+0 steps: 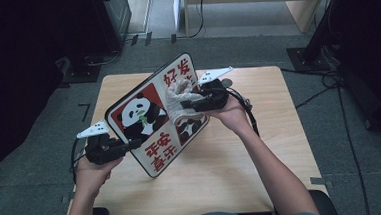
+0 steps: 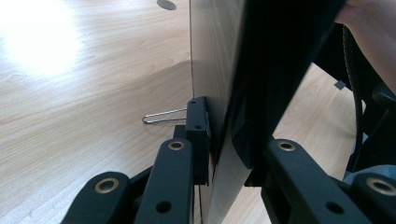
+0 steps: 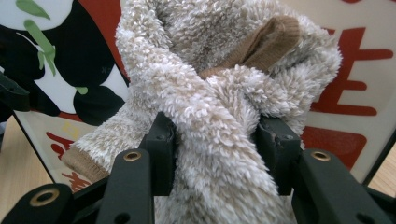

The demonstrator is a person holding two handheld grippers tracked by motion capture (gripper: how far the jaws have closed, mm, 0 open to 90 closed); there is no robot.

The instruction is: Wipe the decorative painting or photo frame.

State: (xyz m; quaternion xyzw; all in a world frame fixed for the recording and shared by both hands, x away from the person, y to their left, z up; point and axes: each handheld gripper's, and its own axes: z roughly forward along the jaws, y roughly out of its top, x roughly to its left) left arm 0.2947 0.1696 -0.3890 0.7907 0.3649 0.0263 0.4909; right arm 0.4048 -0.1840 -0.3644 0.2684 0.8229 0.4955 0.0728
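A square board (image 1: 149,115) printed with a panda and red characters stands tilted above the wooden table (image 1: 242,164). My left gripper (image 1: 126,146) is shut on its lower left edge; in the left gripper view the board (image 2: 215,56) runs edge-on between the jaws of the left gripper (image 2: 224,140). My right gripper (image 1: 188,106) is shut on a fluffy cream cloth (image 1: 183,95) that lies against the board's printed face. In the right gripper view the cloth (image 3: 210,70), with a tan knitted cuff, bulges out between the jaws of the right gripper (image 3: 215,140).
A thin wire loop (image 2: 163,115) sticks out by the board just over the tabletop. A small round mark (image 1: 226,83) sits near the table's far edge. Dark cabinets and cables (image 1: 327,79) surround the table on the grey floor.
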